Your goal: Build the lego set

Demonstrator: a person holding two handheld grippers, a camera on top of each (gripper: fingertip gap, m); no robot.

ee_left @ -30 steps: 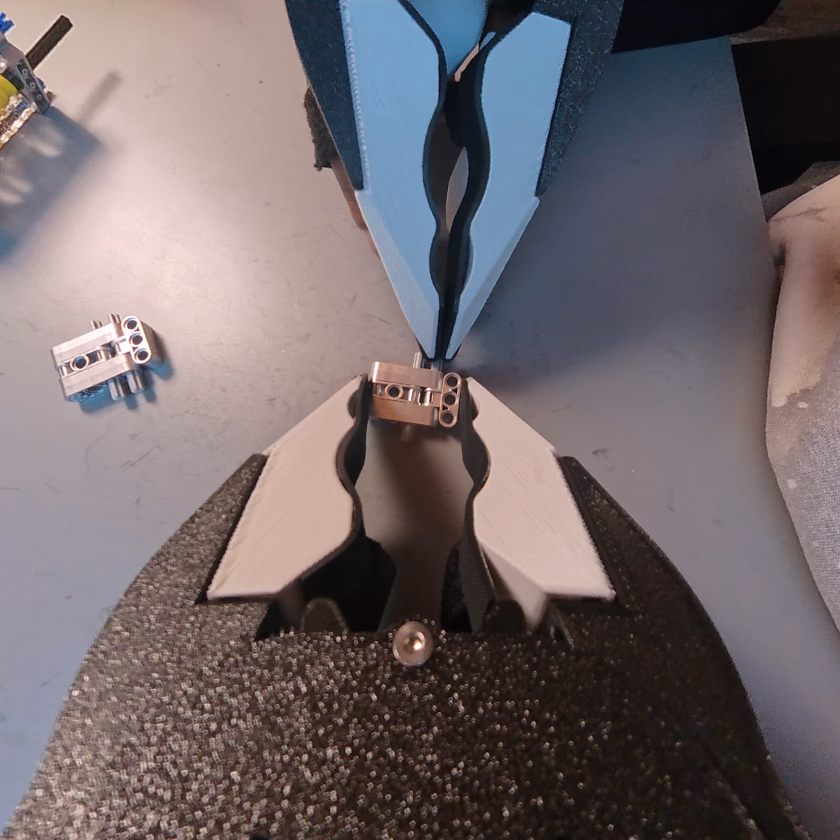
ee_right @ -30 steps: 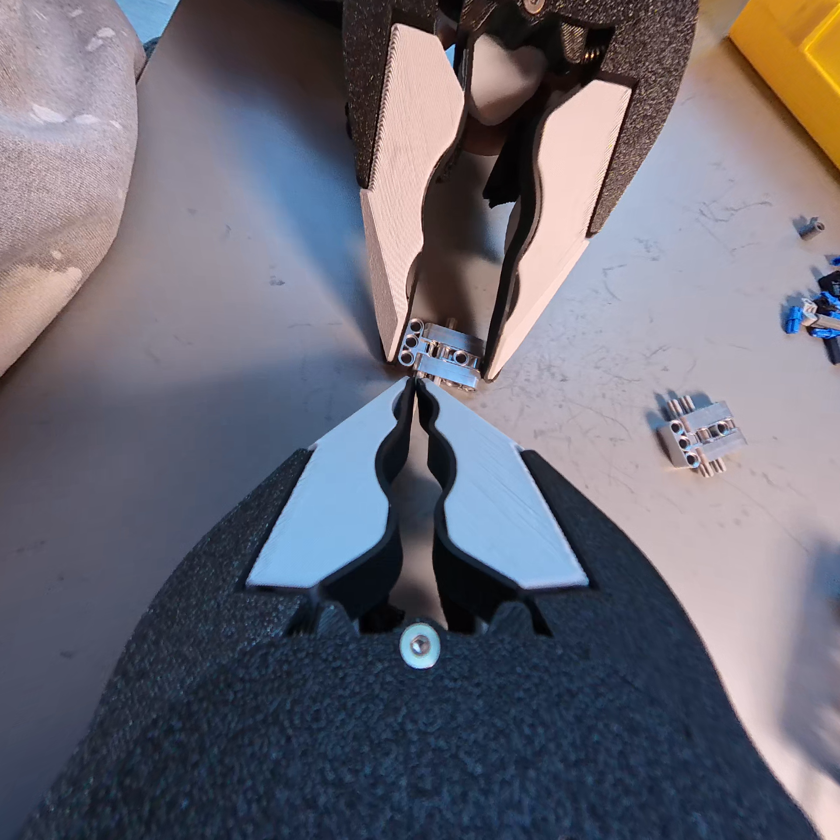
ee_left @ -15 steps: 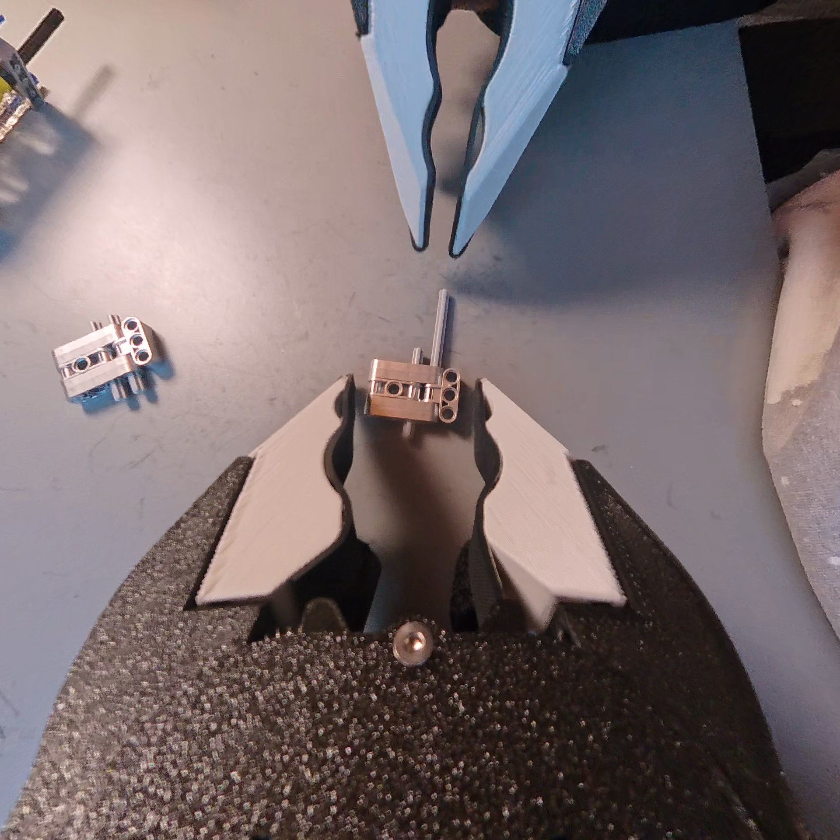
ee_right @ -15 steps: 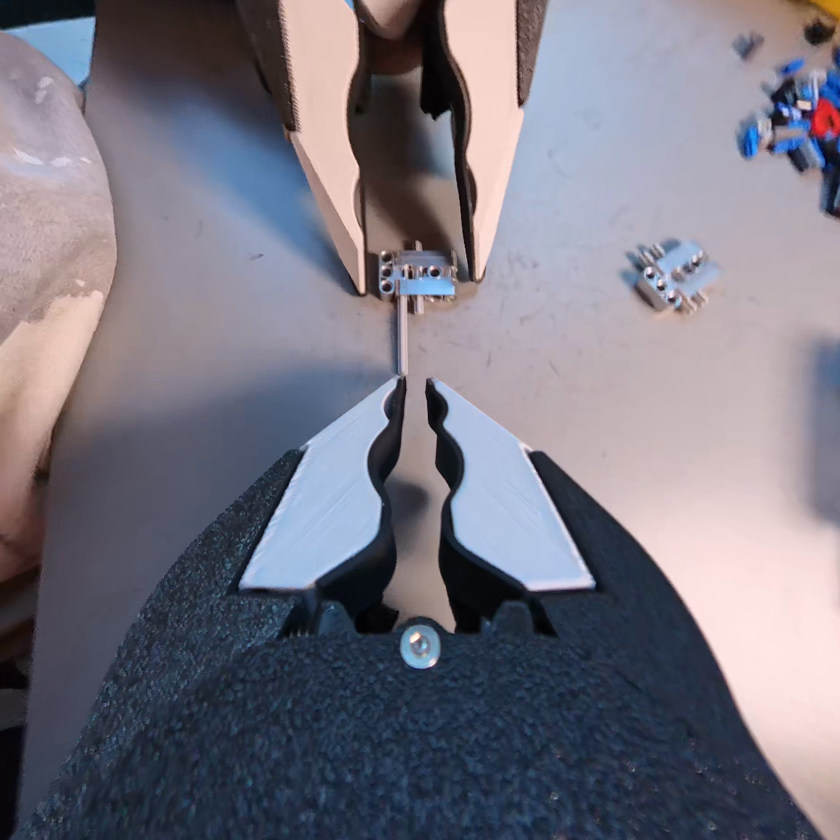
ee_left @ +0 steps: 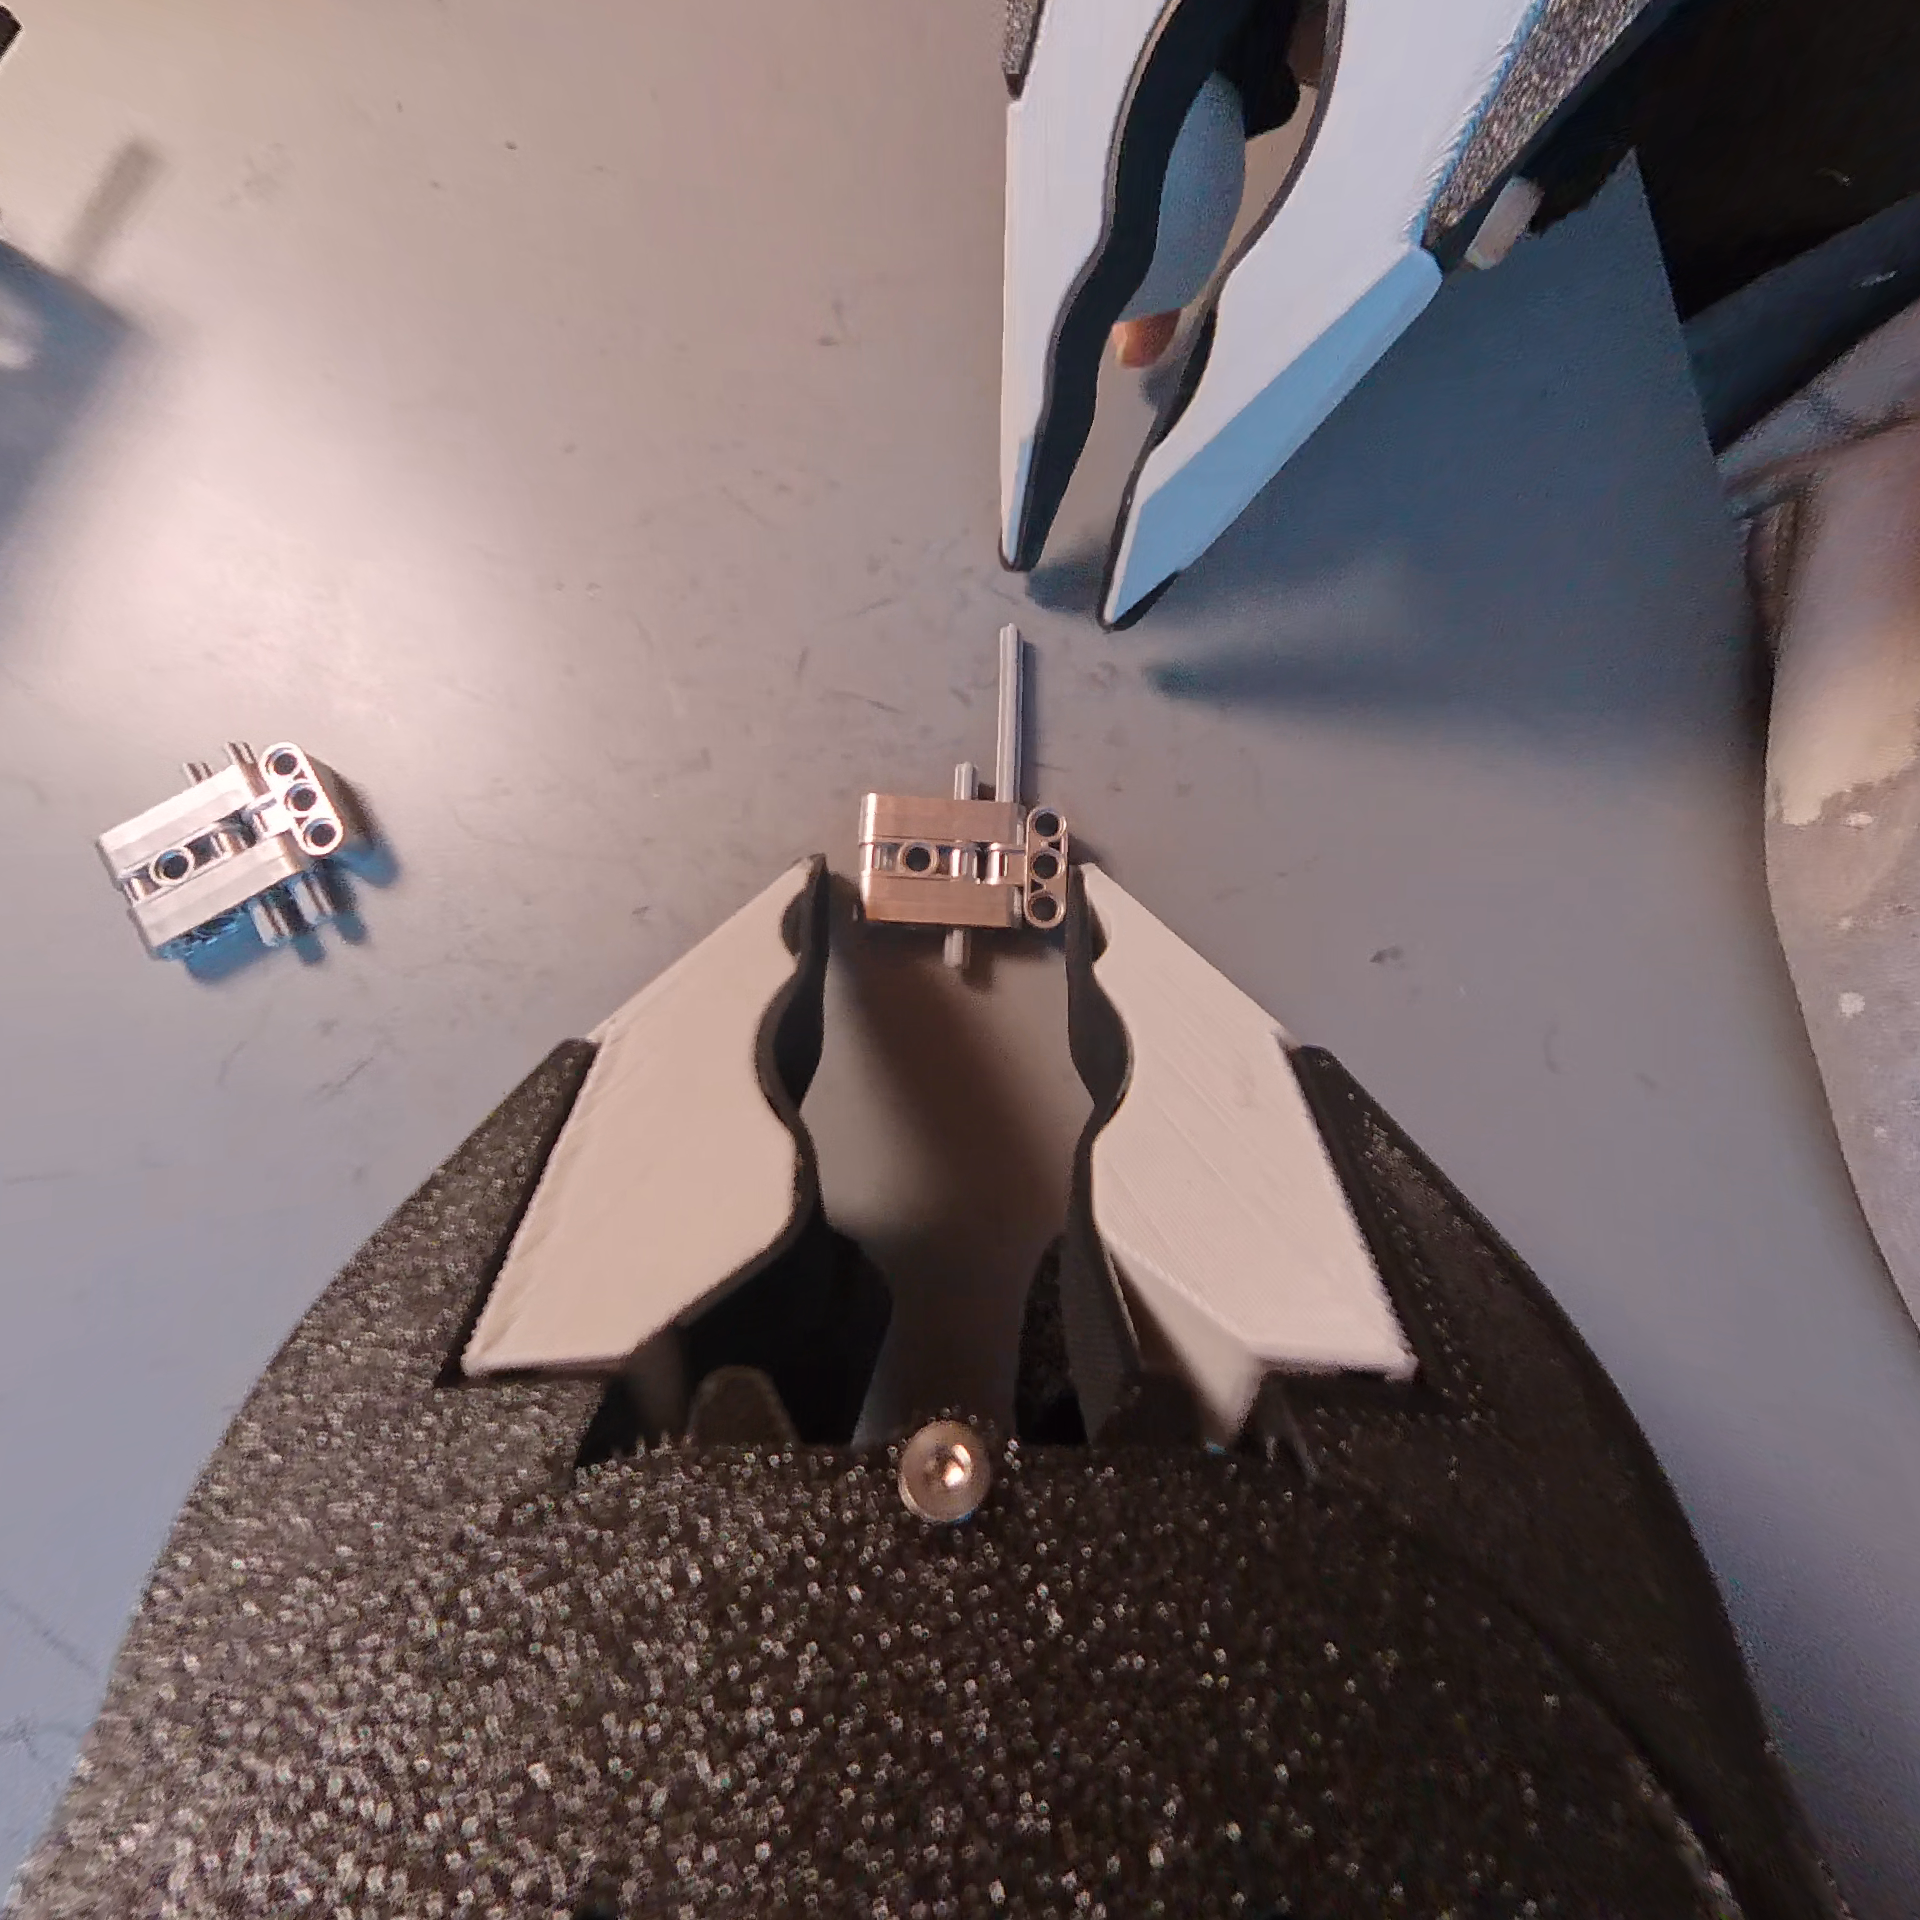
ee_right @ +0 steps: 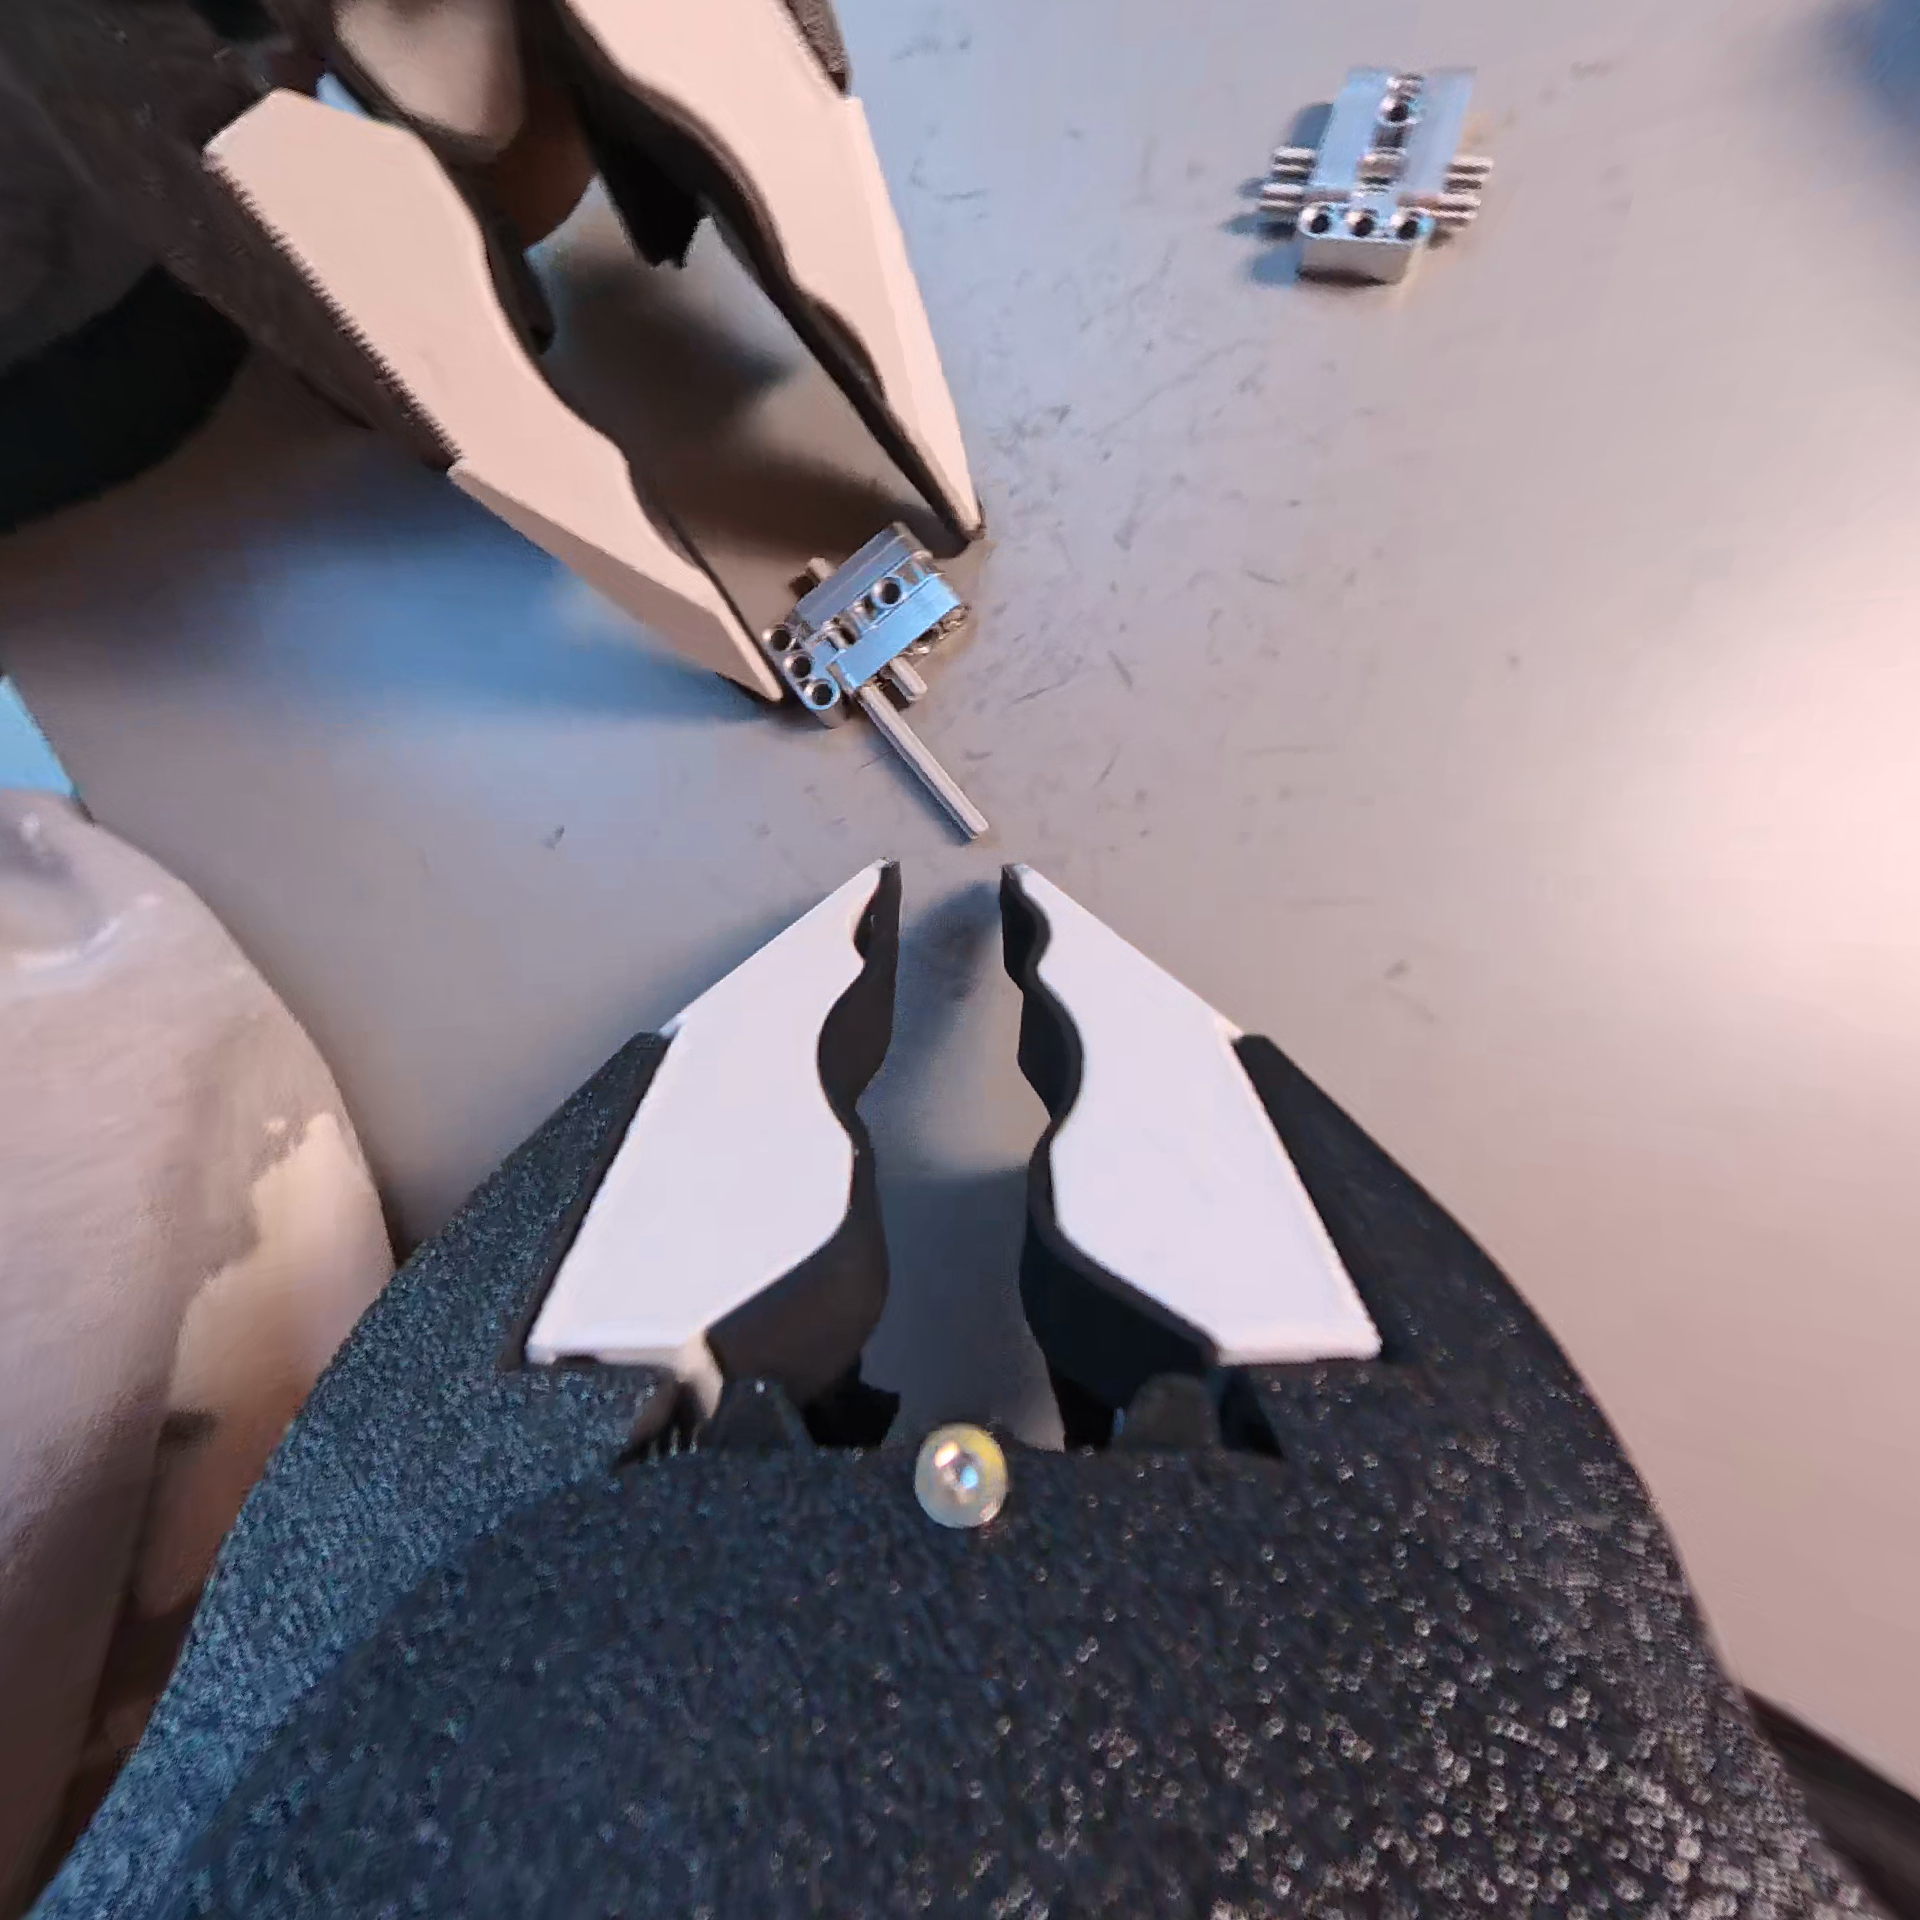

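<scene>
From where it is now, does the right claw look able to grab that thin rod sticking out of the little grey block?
Probably yes. The right claw is open and just short of the thin rod, whose free end points toward it over bare table. The left claw flanks only the grey block.

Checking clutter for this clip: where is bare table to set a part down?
Bare table lies between the second grey block and the right gripper. Crowded: the centre, where the left gripper flanks the grey block and its thin axle.
</scene>
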